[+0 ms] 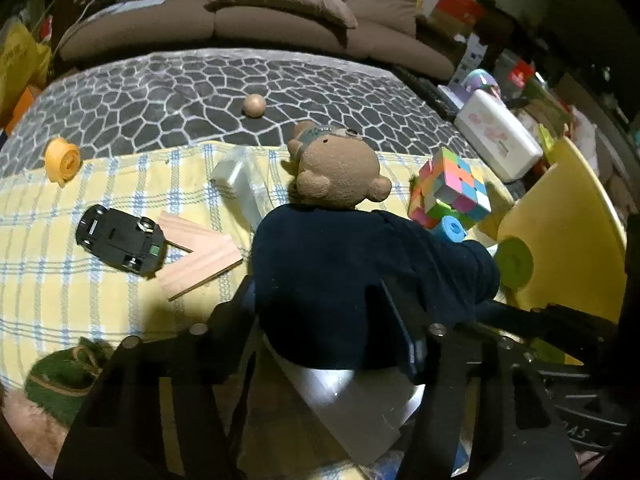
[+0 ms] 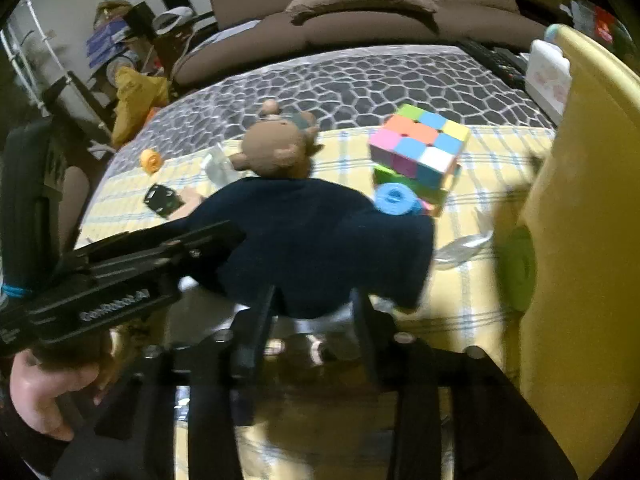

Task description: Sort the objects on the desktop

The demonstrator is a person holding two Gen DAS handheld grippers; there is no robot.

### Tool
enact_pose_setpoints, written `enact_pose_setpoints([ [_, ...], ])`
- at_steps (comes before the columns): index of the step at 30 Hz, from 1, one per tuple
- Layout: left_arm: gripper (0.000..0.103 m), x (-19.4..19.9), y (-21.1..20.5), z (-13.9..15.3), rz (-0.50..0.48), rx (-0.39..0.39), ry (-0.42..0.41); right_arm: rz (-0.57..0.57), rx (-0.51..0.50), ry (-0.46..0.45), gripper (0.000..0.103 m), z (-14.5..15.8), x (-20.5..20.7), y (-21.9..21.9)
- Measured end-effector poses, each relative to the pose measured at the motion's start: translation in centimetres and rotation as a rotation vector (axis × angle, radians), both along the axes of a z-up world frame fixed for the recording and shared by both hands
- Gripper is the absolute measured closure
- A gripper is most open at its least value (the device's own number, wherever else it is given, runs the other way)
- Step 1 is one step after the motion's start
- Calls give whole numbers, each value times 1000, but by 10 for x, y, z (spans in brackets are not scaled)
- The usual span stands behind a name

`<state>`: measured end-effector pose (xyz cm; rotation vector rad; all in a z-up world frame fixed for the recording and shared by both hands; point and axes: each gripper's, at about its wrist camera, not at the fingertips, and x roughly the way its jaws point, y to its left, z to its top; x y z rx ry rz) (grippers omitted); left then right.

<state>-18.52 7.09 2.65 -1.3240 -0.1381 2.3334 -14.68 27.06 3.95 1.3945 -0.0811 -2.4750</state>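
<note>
Your soft plush bear (image 1: 340,172), brown head with round ears and dark navy cloth body, lies face-down on the yellow plaid cloth (image 1: 80,288), head toward the sofa. Your left gripper (image 1: 320,320) has both fingers against the navy body, half-closed on it. Your right gripper (image 2: 312,304) pinches the same body's near edge; pastel puzzle cube (image 2: 420,148) just beside

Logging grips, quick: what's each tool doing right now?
Left tool: closed on the plush monkey, at its navy body.
Right tool: closed on the same plush monkey.
</note>
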Motion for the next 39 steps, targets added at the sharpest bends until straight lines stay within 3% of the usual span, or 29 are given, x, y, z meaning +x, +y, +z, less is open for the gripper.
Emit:
enact_pose_setpoints([
  [4, 60, 3, -8, 3, 10, 20, -3, 11, 6, 3, 66, 0, 2, -4],
  [11, 65, 20, -6, 20, -13, -18, 18, 8, -73, -37, 66, 2, 2, 7],
  [13, 71, 27, -4, 28, -31, -19, 24, 47, -132, -56, 69, 3, 5, 3],
  [15, 78, 36, -1, 37, -55, -9, 22, 76, -77, -46, 69, 5, 10, -9],
  [34, 80, 116, 1, 64, -113, 139, 35, 147, -76, -82, 69, 13, 46, -1],
  [39, 84, 135, 5, 65, -163, 175, 39, 167, -10, -100, 68, 16, 62, 6],
])
